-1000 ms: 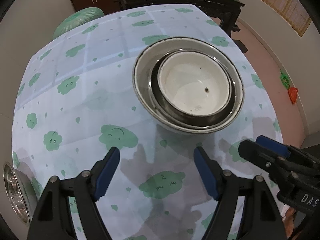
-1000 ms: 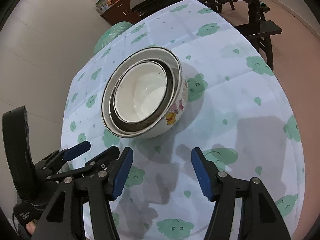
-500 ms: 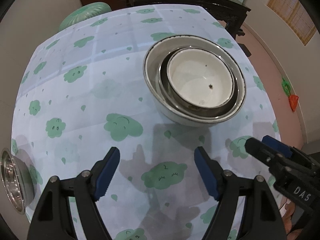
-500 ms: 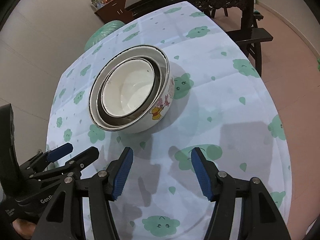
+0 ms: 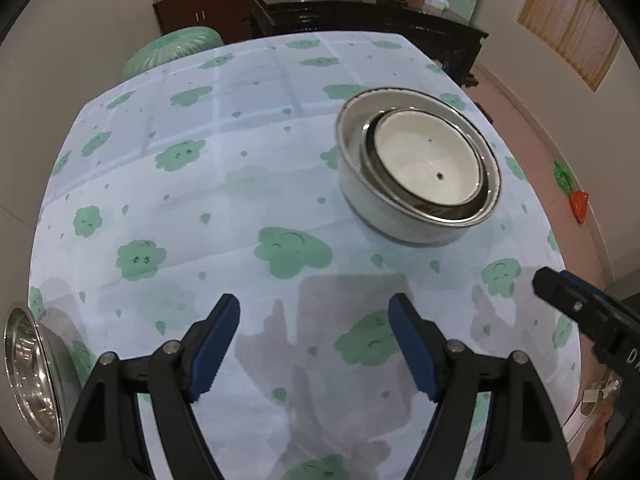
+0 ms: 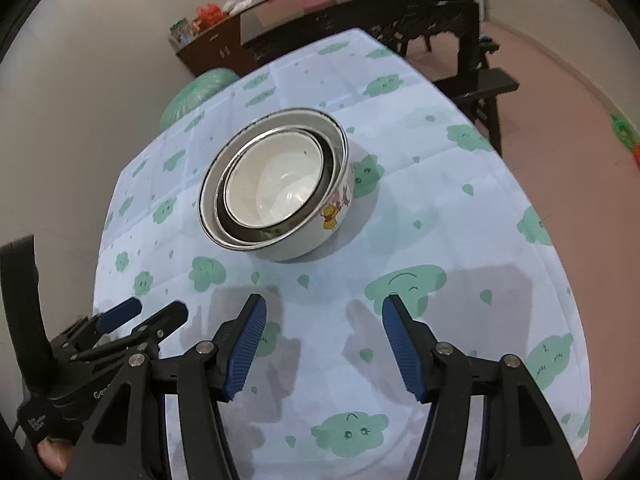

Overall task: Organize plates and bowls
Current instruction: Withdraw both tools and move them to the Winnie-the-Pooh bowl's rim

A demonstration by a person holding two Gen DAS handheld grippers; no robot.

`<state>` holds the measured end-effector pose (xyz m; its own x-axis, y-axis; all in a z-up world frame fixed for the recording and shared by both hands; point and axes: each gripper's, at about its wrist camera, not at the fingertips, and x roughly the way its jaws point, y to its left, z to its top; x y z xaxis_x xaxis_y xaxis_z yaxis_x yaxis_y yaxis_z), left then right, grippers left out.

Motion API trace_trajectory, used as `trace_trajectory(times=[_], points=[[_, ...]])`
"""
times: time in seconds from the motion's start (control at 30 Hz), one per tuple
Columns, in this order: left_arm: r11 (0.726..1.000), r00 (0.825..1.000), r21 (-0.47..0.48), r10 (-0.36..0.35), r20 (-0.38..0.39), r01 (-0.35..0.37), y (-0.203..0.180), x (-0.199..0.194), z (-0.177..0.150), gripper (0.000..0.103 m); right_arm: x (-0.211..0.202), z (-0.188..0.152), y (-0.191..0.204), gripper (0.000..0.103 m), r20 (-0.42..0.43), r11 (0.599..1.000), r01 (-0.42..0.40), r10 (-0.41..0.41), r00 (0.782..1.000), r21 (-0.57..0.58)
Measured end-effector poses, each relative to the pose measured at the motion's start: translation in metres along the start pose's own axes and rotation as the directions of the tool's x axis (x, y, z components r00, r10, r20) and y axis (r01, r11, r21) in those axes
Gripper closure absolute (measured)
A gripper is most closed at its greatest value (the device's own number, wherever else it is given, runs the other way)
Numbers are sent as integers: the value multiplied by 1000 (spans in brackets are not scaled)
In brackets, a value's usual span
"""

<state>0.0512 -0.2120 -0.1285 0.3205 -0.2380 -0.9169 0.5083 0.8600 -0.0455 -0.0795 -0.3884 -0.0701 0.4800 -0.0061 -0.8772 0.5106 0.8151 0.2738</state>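
Three nested bowls (image 5: 420, 176) are sitting on a table (image 5: 240, 184) draped in a pale cloth printed with green clouds: a white bowl (image 6: 276, 184) is resting inside a steel bowl (image 6: 328, 160), which in turn is sitting in a larger enamel bowl (image 6: 338, 204) bearing a cartoon bear on its side. The left claw (image 5: 314, 350) is hovering above the cloth nearer the camera than the stack, its blue-padded jaws spread and gripping nothing. The right claw (image 6: 320, 344) is likewise hanging over the cloth with jaws apart and nothing between them, well apart from the bowls. In the left wrist view, a separate steel bowl (image 5: 30, 376) is lying tilted at the table's near left edge. Each claw is showing at the margin of the other's view, with dark wooden furniture (image 6: 400, 12) standing beyond the table.
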Motion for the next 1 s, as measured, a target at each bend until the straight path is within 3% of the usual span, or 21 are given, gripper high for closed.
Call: trace_trajectory(times=[0.33, 0.53, 1.0], points=[[1000, 1000, 8, 5, -20, -5, 22, 7, -13, 25, 9, -28, 17, 41, -45, 999, -2, 4, 999, 32], [999, 999, -36, -5, -43, 3, 21, 17, -8, 25, 16, -12, 11, 60, -71, 1000, -15, 15, 997, -2], [992, 996, -88, 85, -38, -88, -12, 38, 23, 26, 28, 48, -50, 60, -66, 997, -78, 76, 995, -26]])
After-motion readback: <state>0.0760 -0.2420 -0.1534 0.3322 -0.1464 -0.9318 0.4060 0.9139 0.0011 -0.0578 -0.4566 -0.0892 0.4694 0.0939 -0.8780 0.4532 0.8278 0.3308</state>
